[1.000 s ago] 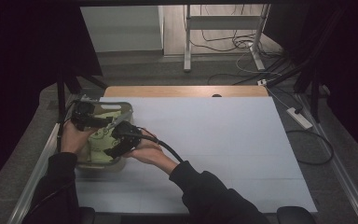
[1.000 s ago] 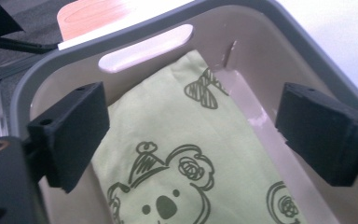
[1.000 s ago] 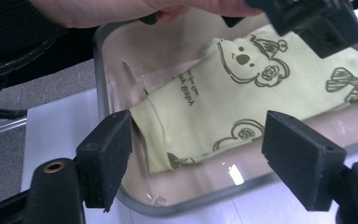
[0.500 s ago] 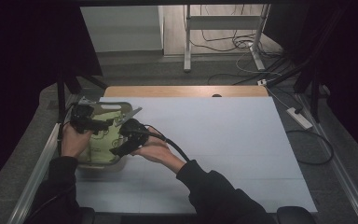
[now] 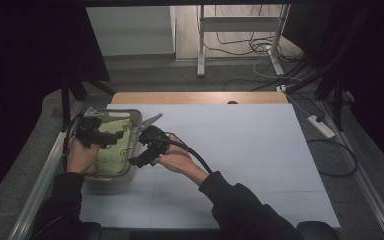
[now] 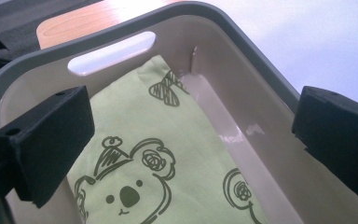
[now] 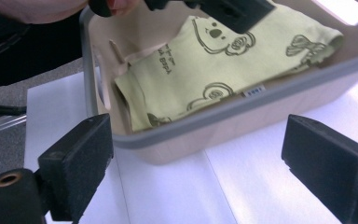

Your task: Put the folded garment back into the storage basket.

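A beige bin (image 5: 111, 114) with a grey rim stands at the table's left and holds a folded light-green cloth (image 5: 112, 150) printed with koalas. My left gripper (image 5: 105, 137) hovers over the bin. In the left gripper view its jaws (image 6: 191, 135) have just opened wide above the cloth (image 6: 135, 121), not touching it. My right gripper (image 5: 139, 155) is just outside the bin's right wall. Its jaws (image 7: 203, 168) have just been opening and nothing is between them. They face the bin wall (image 7: 242, 126) and the cloth (image 7: 205, 70) beyond it.
A white sheet (image 5: 240, 150) covers the table to the right of the bin, with a wooden edge (image 5: 200, 97) at the far side. A metal rail (image 5: 40, 185) runs along the left. A power strip (image 5: 322, 126) and cables lie on the floor.
My right gripper has drawn back rightward from over the cloth to just outside the bin. The left gripper has stayed over the bin. The cloth lies free.
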A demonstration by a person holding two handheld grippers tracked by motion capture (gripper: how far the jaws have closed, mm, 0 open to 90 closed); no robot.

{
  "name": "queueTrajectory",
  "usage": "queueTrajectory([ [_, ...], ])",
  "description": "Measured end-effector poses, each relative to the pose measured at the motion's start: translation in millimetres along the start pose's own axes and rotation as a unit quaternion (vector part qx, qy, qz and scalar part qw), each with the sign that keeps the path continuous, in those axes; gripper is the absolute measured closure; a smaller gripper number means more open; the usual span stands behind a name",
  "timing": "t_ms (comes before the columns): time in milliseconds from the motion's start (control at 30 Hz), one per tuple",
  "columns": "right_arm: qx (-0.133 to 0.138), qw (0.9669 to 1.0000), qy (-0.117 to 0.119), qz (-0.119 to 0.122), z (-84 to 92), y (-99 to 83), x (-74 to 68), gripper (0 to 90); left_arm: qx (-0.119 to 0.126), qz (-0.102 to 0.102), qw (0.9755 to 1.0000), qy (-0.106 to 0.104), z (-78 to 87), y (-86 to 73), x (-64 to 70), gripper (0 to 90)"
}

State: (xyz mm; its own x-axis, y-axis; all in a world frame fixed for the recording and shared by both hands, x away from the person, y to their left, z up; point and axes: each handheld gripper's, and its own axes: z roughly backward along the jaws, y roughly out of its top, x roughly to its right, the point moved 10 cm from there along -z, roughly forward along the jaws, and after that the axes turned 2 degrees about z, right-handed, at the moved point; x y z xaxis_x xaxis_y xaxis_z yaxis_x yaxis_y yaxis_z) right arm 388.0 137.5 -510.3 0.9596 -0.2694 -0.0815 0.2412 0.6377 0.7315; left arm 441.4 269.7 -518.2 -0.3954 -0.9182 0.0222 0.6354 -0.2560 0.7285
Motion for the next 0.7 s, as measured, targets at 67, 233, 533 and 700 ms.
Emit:
queueTrajectory([
  [67,0.000,1.0000,-0.002,-0.003,3.3,-2.6,3.2,7.7,0.004,-0.001,1.0000,-0.004,1.2,0.8,3.0,0.0],
  [233,0.001,0.9999,-0.008,-0.012,12.4,-8.9,12.4,5.3,0.008,-0.006,0.9998,-0.015,3.6,0.9,11.3,0.0],
  [533,0.004,0.9996,-0.018,-0.021,28.0,-21.4,24.0,3.3,0.008,-0.009,0.9993,-0.034,6.3,-1.1,24.9,0.0],
  [700,0.001,0.9994,-0.023,-0.024,35.2,-31.6,28.9,2.5,0.015,-0.018,0.9992,-0.032,9.0,-1.3,33.1,0.0],
])
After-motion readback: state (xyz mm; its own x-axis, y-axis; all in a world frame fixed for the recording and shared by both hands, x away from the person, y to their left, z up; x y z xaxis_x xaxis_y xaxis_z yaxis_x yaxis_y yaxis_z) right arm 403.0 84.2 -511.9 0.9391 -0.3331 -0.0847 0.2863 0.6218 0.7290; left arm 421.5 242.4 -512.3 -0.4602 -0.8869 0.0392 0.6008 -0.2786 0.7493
